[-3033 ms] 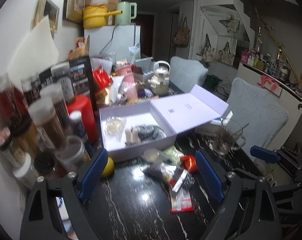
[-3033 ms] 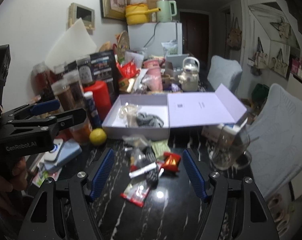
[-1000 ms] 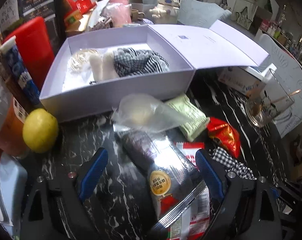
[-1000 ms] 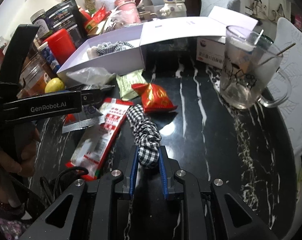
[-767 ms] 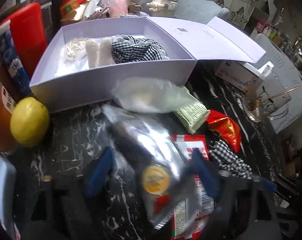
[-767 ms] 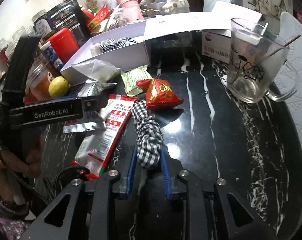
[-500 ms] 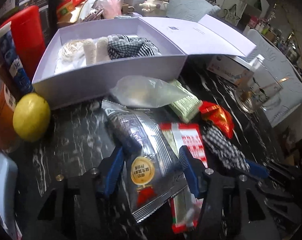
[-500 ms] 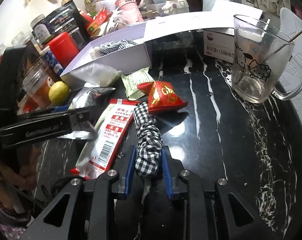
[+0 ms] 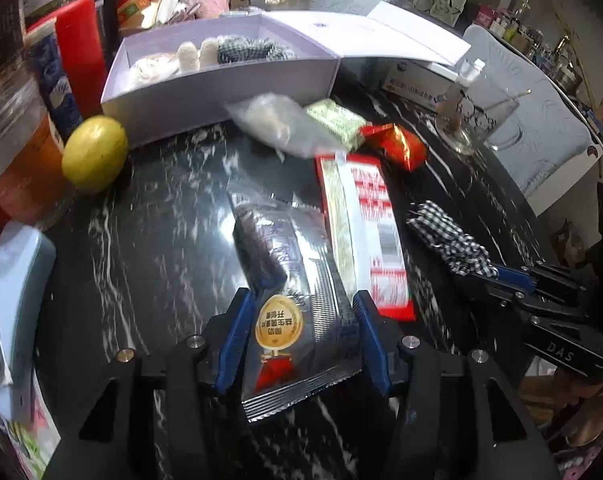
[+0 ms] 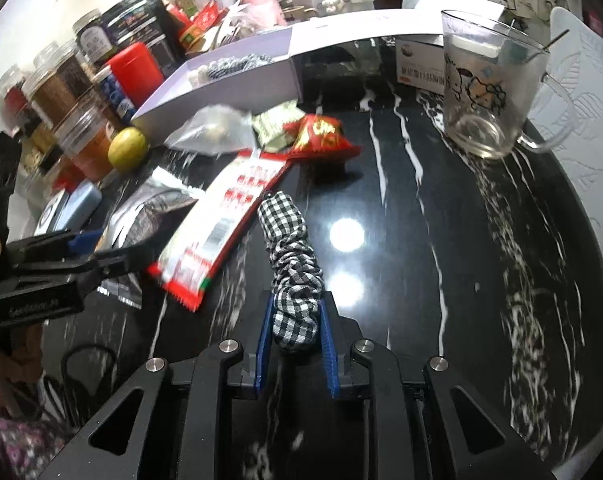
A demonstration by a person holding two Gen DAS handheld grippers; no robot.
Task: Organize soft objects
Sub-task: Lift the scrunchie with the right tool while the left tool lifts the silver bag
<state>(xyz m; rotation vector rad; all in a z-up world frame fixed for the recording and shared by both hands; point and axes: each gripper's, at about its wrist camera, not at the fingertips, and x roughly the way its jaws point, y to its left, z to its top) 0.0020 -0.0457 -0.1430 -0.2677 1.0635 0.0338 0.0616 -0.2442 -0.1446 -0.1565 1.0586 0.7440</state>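
In the left wrist view, the left gripper has its blue fingers set at a middling width on either edge of a silver foil packet, which lies flat on the black marble table directly between them; the packet appears squeezed at its sides, though whether it is truly clamped or only bracketed is hard to tell. Just ahead and to the right of this tool lies a red and white sachet, farther ahead a clear plastic bag against the near wall of the open white box, whose tray already holds a checked fabric piece. In the right wrist view, the right gripper is pinched narrow on the near end of a black-and-white checked scrunchie, the rest of it stretching forward along the tabletop. The box sits well ahead and to the left of this tool, a glass mug ahead to the right. By my reading the pick-up step is in hand: both soft items are gripped but not lifted clear. The next move calls for raising the scrunchie, carrying it forward-left over the snack packets, and letting go above the tray beside the matching fabric.
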